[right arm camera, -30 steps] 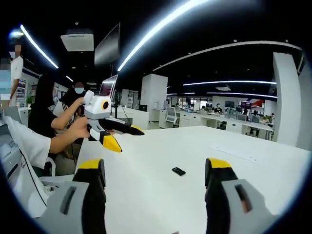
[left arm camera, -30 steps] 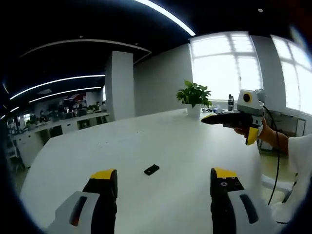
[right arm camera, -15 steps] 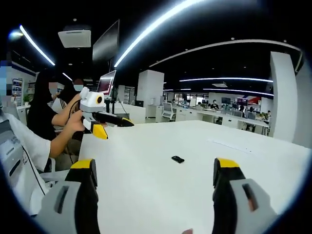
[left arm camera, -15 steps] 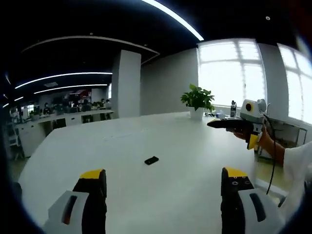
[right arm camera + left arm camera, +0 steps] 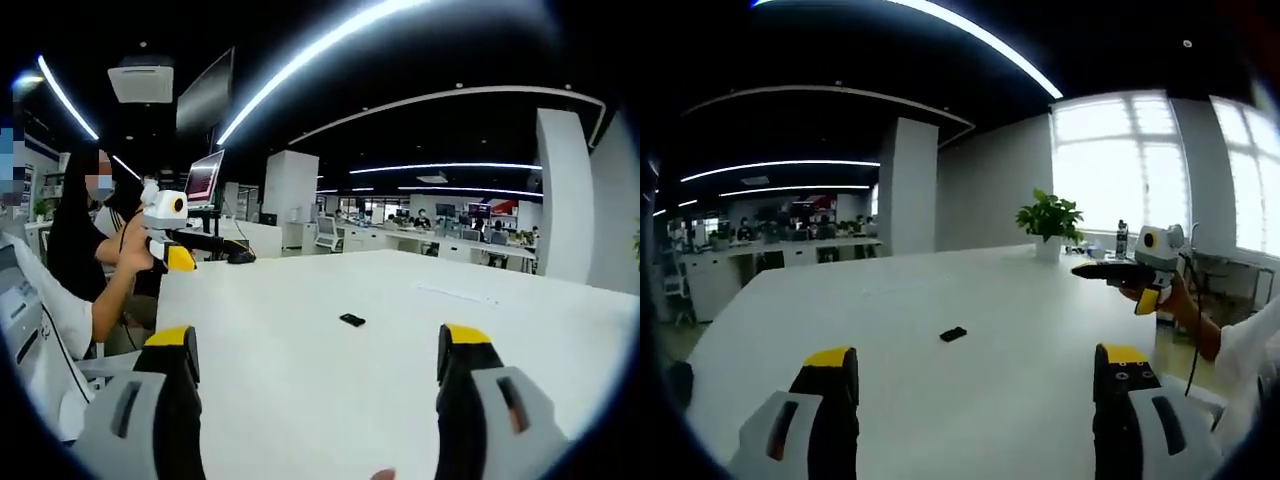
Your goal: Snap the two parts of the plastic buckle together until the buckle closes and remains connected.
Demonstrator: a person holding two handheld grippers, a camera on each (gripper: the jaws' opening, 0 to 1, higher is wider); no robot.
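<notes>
Currently both jaw pairs stand wide apart and hold nothing: left gripper (image 5: 975, 375) and right gripper (image 5: 320, 350) hover above the large white table (image 5: 1040, 330). Small black plastic buckle (image 5: 953, 334) lies flat near mid-table, well ahead of both; at this size its two parts cannot be told apart

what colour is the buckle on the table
Black; the buckle lies on the white table, clearest in the left gripper view.
</notes>
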